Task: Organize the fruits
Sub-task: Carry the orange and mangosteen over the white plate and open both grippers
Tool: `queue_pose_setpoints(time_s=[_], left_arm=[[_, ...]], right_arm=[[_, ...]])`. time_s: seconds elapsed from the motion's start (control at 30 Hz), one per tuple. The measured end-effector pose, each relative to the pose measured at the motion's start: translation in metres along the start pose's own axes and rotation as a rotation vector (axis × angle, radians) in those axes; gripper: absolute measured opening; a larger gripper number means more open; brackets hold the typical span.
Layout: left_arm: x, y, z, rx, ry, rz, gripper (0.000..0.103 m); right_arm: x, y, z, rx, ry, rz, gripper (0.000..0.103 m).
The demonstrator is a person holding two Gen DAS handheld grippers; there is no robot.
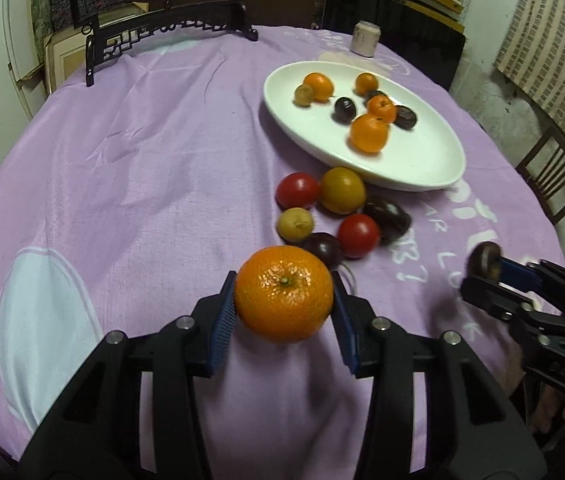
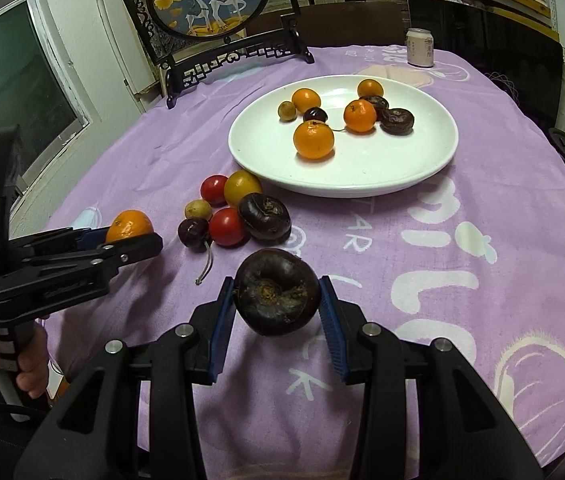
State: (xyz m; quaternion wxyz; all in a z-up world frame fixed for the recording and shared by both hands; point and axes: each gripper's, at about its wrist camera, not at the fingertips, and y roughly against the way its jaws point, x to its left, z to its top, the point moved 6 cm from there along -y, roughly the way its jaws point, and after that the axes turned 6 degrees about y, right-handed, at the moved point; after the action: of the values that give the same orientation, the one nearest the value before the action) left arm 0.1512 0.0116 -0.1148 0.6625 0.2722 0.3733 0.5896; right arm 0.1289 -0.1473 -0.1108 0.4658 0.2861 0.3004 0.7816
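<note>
My left gripper (image 1: 284, 300) is shut on an orange mandarin (image 1: 284, 292), held above the purple cloth; it also shows in the right wrist view (image 2: 129, 225). My right gripper (image 2: 278, 300) is shut on a dark brown water chestnut (image 2: 277, 291), which shows blurred in the left wrist view (image 1: 483, 261). A white oval plate (image 2: 362, 176) (image 1: 422, 168) holds several mandarins and dark fruits. In front of the plate lies a loose pile: two red tomatoes (image 2: 226, 226), a yellow fruit (image 2: 242, 186), a small yellowish fruit (image 2: 198, 209), a dark cherry (image 2: 193, 232) and a dark chestnut (image 2: 265, 216).
A round table under a purple cloth (image 2: 482, 200). A black framed deer screen (image 2: 210, 0) stands at the back left. A white can (image 2: 420, 48) stands behind the plate. A wooden chair (image 1: 554, 168) is at the right edge. A window (image 2: 14, 92) is at left.
</note>
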Motion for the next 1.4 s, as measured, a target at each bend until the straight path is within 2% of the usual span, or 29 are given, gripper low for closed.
queue_pose_setpoints(time_s=[0.27, 0.47, 0.63, 0.77, 0.83, 0.97, 1.2, 1.27, 1.3, 1.37, 1.4], left_arm=[[-0.016, 0.012, 0.007, -0.014, -0.038, -0.018, 0.045], [-0.030, 0.006, 0.037, -0.007, -0.072, -0.029, 0.045], [-0.036, -0.026, 0.095, -0.003, -0.079, 0.028, 0.045], [-0.035, -0.070, 0.145, 0.028, -0.045, 0.089, 0.045], [-0.037, -0.083, 0.158, 0.036, -0.042, 0.098, 0.045], [-0.044, -0.103, 0.170, 0.049, -0.050, 0.080, 0.045], [-0.049, -0.127, 0.176, 0.077, -0.061, 0.071, 0.046], [-0.051, -0.127, 0.177, 0.075, -0.058, 0.063, 0.048], [-0.051, -0.122, 0.179, 0.057, -0.056, 0.060, 0.051], [-0.053, -0.104, 0.181, 0.009, -0.064, 0.056, 0.064], [-0.054, -0.093, 0.182, -0.016, -0.069, 0.053, 0.065]], right_arm=[[-0.006, 0.001, 0.002, -0.008, -0.005, -0.002, 0.042], [-0.030, 0.004, 0.022, -0.027, -0.013, -0.009, 0.042], [-0.070, -0.007, 0.073, -0.047, 0.017, -0.092, 0.042], [-0.113, -0.038, 0.119, -0.025, -0.016, -0.146, 0.042], [-0.130, -0.054, 0.135, -0.022, -0.027, -0.160, 0.042], [-0.147, -0.086, 0.157, -0.007, -0.003, -0.178, 0.042], [-0.155, -0.113, 0.162, 0.015, 0.022, -0.212, 0.043], [-0.155, -0.111, 0.163, 0.013, 0.028, -0.231, 0.056], [-0.153, -0.107, 0.164, 0.005, 0.031, -0.240, 0.059], [-0.146, -0.090, 0.165, -0.011, 0.046, -0.243, 0.059], [-0.143, -0.082, 0.165, -0.017, 0.049, -0.242, 0.059]])
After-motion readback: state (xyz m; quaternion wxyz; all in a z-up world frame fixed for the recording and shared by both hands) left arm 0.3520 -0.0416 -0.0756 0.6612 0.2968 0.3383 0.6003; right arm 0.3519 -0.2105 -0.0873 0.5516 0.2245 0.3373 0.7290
